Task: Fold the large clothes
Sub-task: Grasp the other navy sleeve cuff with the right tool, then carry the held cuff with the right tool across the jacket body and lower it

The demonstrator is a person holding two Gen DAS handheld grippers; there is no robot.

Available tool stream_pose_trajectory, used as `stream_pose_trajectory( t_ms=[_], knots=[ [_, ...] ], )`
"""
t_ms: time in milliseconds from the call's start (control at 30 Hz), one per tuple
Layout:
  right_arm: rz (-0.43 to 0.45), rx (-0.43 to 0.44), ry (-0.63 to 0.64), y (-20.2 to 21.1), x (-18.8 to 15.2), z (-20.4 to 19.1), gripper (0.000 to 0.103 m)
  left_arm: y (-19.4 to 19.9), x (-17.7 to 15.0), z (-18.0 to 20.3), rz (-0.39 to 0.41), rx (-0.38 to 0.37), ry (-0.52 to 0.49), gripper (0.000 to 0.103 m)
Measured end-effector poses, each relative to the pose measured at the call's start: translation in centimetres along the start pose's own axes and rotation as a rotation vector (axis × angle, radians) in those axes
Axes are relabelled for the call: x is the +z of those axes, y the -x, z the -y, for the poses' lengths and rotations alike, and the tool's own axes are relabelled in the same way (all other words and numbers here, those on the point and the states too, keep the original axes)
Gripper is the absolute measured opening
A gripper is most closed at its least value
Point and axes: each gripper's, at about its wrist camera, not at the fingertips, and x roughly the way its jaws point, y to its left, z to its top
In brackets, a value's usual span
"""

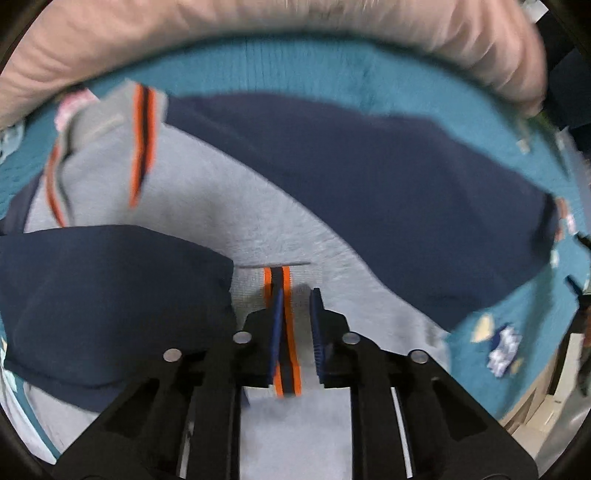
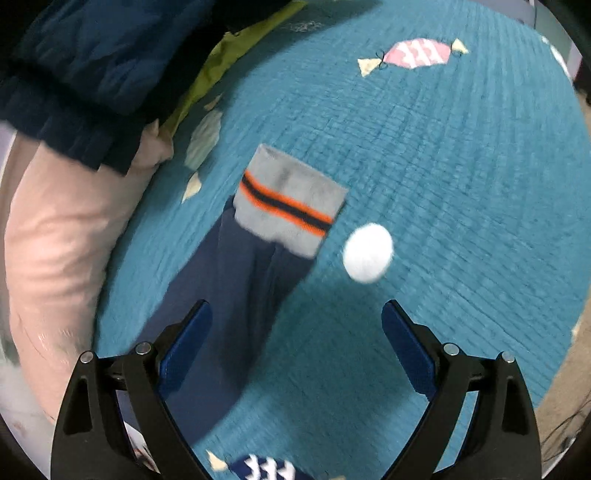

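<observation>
- a grey and navy sweater [image 1: 207,206] is seen spread on a teal quilt [image 1: 369,74].
- its striped cuff [image 1: 286,332] is pinched between the nearly closed left gripper [image 1: 297,317].
- the right gripper [image 2: 295,325] is held wide open, empty, above another sleeve [image 2: 236,280].

Teal quilted bedspread [image 2: 461,177] under grey-and-navy sweater [image 1: 229,214], pink pillow [image 1: 221,33], white ball [image 2: 367,253].

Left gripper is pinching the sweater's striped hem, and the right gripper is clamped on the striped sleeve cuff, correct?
Not quite. The right gripper is open and holds nothing; the right wrist view shows its jaws spread wide, with the striped sleeve cuff lying ahead of them on the teal bedspread. The left gripper does pinch the striped hem.
</observation>
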Motion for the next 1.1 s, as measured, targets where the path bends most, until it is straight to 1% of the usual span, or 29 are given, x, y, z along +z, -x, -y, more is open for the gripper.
stream_pose_trajectory(
  t_ms=[67, 100, 167, 200, 233, 267, 300, 333, 367, 400, 433, 467, 533, 633, 800, 867, 933, 1000, 1100],
  knots=[
    [0.022, -0.006, -0.005, -0.8, 1.0, -0.2, 0.090, -0.5, 0.0, 0.2, 0.043, 0.018, -0.015, 0.013],
    [0.034, -0.011, -0.005, -1.3, 1.3, -0.3, 0.090, -0.5, 0.0, 0.4, 0.049, 0.026, -0.021, 0.013],
    [0.048, 0.013, -0.018, -2.6, 1.9, -0.3, 0.089, -0.6, 0.1, 0.7, 0.054, 0.041, -0.037, 0.012],
    [0.046, 0.022, -0.025, -3.2, 2.1, -0.2, 0.089, -0.7, 0.1, 0.8, 0.055, 0.045, -0.047, 0.012],
    [0.028, 0.007, -0.046, -4.3, 2.4, 0.0, 0.089, -0.6, 0.2, 0.8, 0.055, 0.045, -0.050, 0.012],
    [0.019, -0.007, -0.060, -4.9, 2.5, 0.2, 0.084, -0.7, 0.2, 0.7, 0.054, 0.042, -0.049, 0.012],
    [0.035, -0.032, -0.058, -4.9, 2.4, 0.1, 0.080, -0.7, 0.3, 0.7, 0.055, 0.039, -0.047, 0.013],
    [0.066, -0.053, -0.030, -4.5, 2.2, -0.2, 0.068, -0.7, 0.3, 0.6, 0.056, 0.038, -0.047, 0.013],
    [0.081, -0.068, 0.018, -4.1, 2.1, -0.7, 0.051, -0.7, 0.3, 0.5, 0.057, 0.034, -0.044, 0.013],
    [0.095, -0.100, 0.056, -3.7, 1.9, -1.0, 0.045, -0.7, 0.3, 0.5, 0.060, 0.032, -0.041, 0.013],
    [0.105, -0.089, 0.068, -3.3, 1.7, -1.0, 0.031, -0.7, 0.3, 0.5, 0.062, 0.030, -0.038, 0.013],
    [0.115, -0.069, 0.072, -3.1, 1.5, -1.0, 0.025, -0.7, 0.1, 0.5, 0.066, 0.031, -0.036, 0.013],
    [0.136, -0.047, 0.072, -2.4, 1.2, -0.9, 0.020, -0.7, 0.1, 0.7, 0.073, 0.041, -0.039, 0.013],
    [0.168, -0.004, 0.065, -1.0, 0.5, -1.2, 0.018, -0.7, -0.1, 1.1, 0.078, 0.052, -0.045, 0.012],
    [0.242, 0.041, 0.154, 2.3, -1.0, -3.8, 0.018, -0.4, -0.2, 1.4, 0.074, 0.048, -0.035, 0.012],
    [0.260, 0.083, 0.182, 4.0, -1.8, -5.0, 0.017, -0.2, -0.2, 1.4, 0.075, 0.043, -0.037, 0.013],
    [0.263, 0.145, 0.200, 5.7, -3.1, -6.0, 0.017, 0.2, -0.2, 1.6, 0.073, 0.040, -0.051, 0.013],
    [0.252, 0.197, 0.207, 6.8, -4.4, -6.9, 0.017, 0.6, -0.2, 1.7, 0.062, 0.012, -0.046, 0.013],
    [0.255, 0.254, 0.246, 8.7, -7.4, -9.2, 0.017, 2.1, -0.6, 2.0, 0.079, 0.007, -0.044, 0.013]
  ],
)
